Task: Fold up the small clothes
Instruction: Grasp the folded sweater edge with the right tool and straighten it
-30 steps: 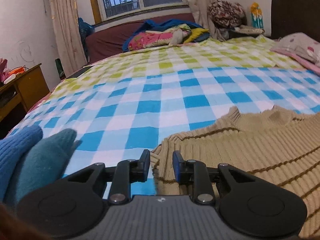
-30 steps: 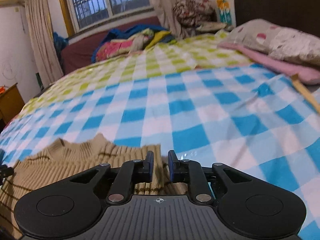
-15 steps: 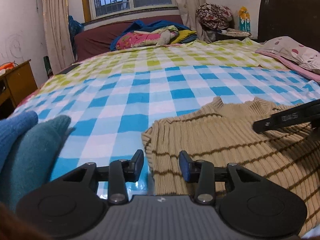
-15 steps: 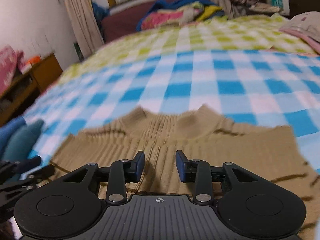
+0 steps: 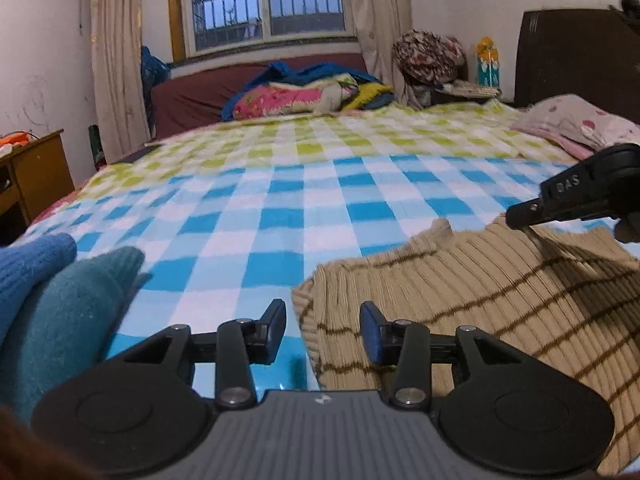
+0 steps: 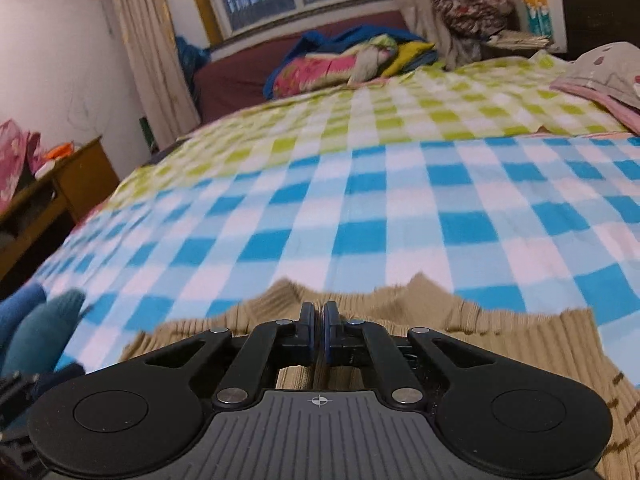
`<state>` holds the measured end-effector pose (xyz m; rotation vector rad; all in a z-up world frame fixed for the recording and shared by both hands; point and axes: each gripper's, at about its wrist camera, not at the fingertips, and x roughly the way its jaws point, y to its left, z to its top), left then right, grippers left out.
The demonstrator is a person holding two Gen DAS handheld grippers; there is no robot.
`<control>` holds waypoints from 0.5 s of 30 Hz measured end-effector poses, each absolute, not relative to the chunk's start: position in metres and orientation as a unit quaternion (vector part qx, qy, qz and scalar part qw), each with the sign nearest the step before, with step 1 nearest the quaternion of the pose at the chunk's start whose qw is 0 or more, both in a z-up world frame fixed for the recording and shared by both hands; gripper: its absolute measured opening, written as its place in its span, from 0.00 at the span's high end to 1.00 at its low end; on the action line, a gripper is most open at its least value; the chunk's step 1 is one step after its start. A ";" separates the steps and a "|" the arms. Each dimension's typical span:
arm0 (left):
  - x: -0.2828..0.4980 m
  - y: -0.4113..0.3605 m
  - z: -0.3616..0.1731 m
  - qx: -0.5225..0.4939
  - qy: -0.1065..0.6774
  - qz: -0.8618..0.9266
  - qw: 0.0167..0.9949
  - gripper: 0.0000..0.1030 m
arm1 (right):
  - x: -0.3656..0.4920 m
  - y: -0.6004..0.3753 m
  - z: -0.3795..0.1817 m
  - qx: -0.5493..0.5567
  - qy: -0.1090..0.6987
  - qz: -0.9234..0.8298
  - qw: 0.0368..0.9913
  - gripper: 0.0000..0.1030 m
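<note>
Left wrist view: the left claw (image 5: 323,330) angles down toward the bed (image 5: 304,184), its jaws opening, spread either side of the near left edge of the tan striped sweater (image 5: 472,300) without pressing it. The sweater lies flat on the checked bedspread, collar toward the window, its length running away from the camera.

Right wrist view: the right claw (image 6: 319,334) tilts downward over the sweater (image 6: 520,336) just below the collar, jaws clenched together; whether knit is pinched between them cannot be told.
</note>
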<state>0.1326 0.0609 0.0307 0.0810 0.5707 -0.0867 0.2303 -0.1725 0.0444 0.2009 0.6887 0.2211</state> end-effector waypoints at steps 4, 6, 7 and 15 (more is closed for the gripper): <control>0.135 0.060 0.016 0.058 0.297 -0.042 0.952 0.52 | 0.235 -0.161 0.021 0.055 0.366 0.096 0.924 0.96; 0.135 0.059 0.016 0.073 0.293 -0.037 0.953 0.46 | 0.234 -0.159 0.014 0.047 0.366 0.099 0.924 0.95; 0.136 0.058 0.016 0.083 0.290 -0.031 0.953 0.43 | 0.233 -0.158 0.016 0.043 0.364 0.099 0.925 0.95; 0.134 0.064 0.026 0.071 0.284 -0.013 0.956 0.44 | 0.209 -0.175 0.044 0.065 0.339 0.104 0.933 0.89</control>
